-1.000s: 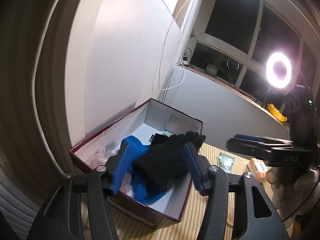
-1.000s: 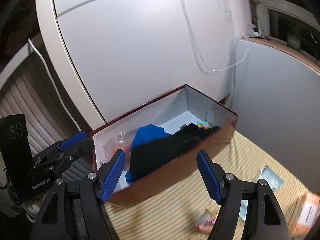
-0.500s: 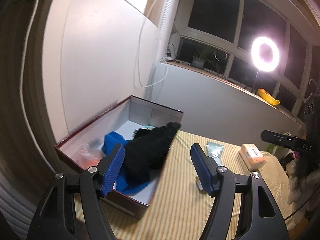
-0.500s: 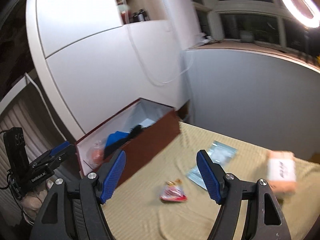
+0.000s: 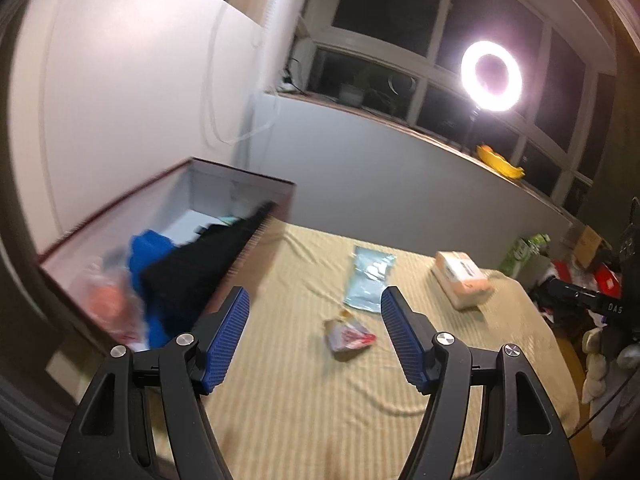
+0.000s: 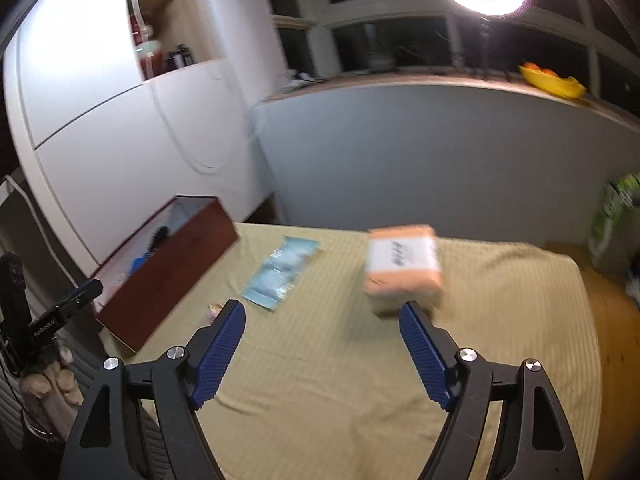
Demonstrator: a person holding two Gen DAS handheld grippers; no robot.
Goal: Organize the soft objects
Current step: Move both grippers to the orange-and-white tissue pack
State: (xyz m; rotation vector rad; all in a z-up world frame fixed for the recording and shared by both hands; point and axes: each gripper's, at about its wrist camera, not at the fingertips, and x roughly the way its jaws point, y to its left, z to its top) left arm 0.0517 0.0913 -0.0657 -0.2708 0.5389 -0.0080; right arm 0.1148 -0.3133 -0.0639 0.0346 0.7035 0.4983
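My left hand-held gripper [image 5: 314,334] is released, nothing in it; the right hand-held gripper [image 6: 322,346] is opening, empty too. Snack packet [image 5: 348,334] sits mid-frame on the striped surface [image 5: 320,400], orange pack [image 6: 404,268] just past my right one, box [image 5: 120,216] with a black glove [image 5: 208,256] left.

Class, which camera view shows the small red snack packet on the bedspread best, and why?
The left wrist view: the red snack packet lies whole, though blurred, between the claw's fingers. In the right wrist view only a sliver peeks out behind a blue finger pad.
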